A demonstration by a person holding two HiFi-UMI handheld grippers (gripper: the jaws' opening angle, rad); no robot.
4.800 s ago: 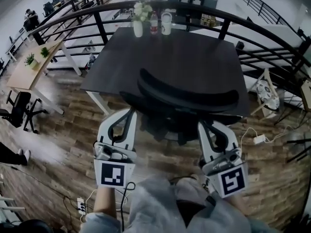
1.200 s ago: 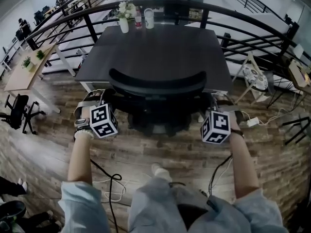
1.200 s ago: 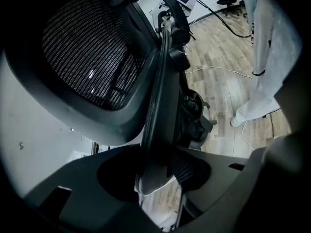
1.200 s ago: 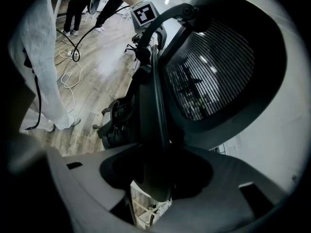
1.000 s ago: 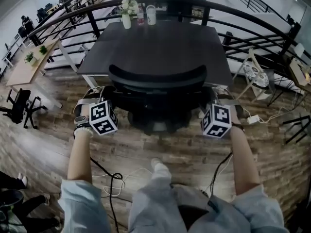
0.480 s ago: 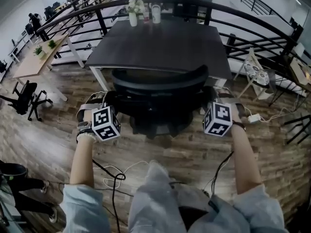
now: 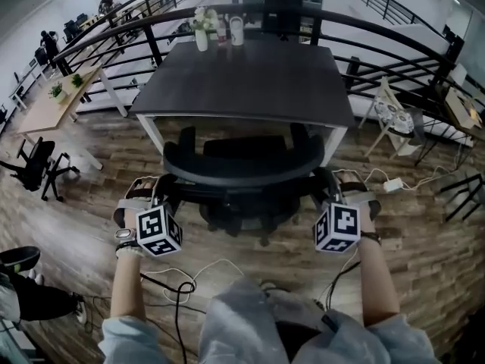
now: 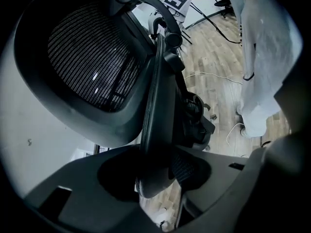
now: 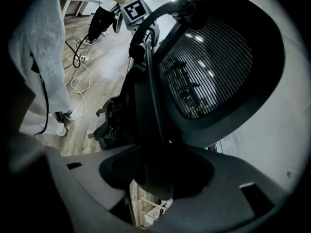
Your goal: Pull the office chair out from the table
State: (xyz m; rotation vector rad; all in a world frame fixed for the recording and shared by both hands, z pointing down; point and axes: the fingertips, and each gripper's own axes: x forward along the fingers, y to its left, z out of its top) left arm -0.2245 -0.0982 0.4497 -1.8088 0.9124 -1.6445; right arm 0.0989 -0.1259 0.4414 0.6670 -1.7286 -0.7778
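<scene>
Black office chair point(image 7: 242, 170) just before table point(image 7: 244, 74)

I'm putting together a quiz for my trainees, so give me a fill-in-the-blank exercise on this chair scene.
1. The left gripper and the right gripper are both shut on the office chair's ____.
2. The vase of flowers stands at the table's ____ edge, away from the chair.
3. The floor is laid with ____ planks.
Missing words: backrest; far; wooden.

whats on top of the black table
At its far edge stand a white vase of flowers, a bottle and a white cup. Nothing else shows on the table; no part of its top is covered.
</scene>
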